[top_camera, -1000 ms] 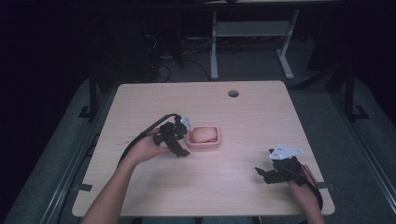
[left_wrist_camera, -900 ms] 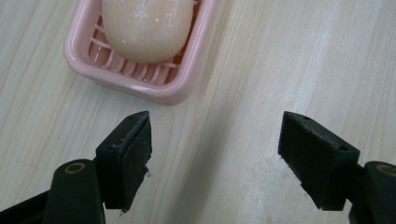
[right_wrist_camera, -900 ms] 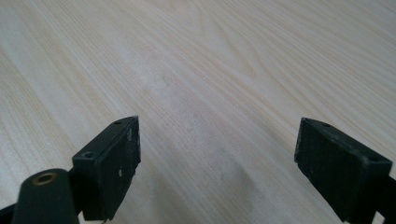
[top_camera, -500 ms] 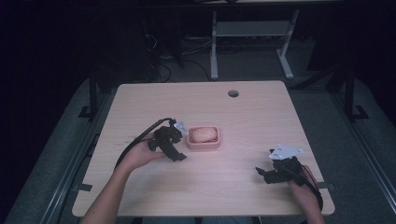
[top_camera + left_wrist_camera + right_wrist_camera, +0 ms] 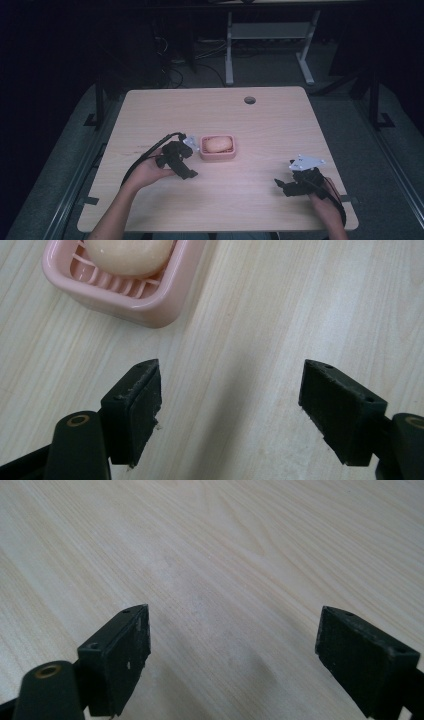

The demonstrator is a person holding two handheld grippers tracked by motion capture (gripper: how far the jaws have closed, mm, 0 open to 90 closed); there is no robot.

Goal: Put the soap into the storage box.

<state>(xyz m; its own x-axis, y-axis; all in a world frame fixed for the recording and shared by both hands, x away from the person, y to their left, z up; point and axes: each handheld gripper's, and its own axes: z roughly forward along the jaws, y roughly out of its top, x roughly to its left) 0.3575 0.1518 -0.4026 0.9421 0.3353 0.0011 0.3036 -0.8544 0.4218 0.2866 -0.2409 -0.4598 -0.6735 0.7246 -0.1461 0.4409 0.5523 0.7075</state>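
A pink soap dish (image 5: 218,154) sits mid-table with a pale peach bar of soap (image 5: 218,144) in it. In the left gripper view the dish (image 5: 145,305) and the soap (image 5: 130,252) lie at the top left, beyond the jaws. My left gripper (image 5: 185,167) is held just left of the dish and nearer the person, open, with bare table between its fingers (image 5: 137,405). My right gripper (image 5: 281,186) rests near the table's front right, open over bare wood, its fingers (image 5: 125,650) wide apart.
The light wooden table (image 5: 280,125) has a round cable hole (image 5: 249,100) at the back right. Black cables trail from both grippers toward the front edge. A white desk frame (image 5: 270,35) stands on the dark floor behind.
My left gripper has drawn back from the soap dish toward the person and a little to the left. The right gripper has stayed put.
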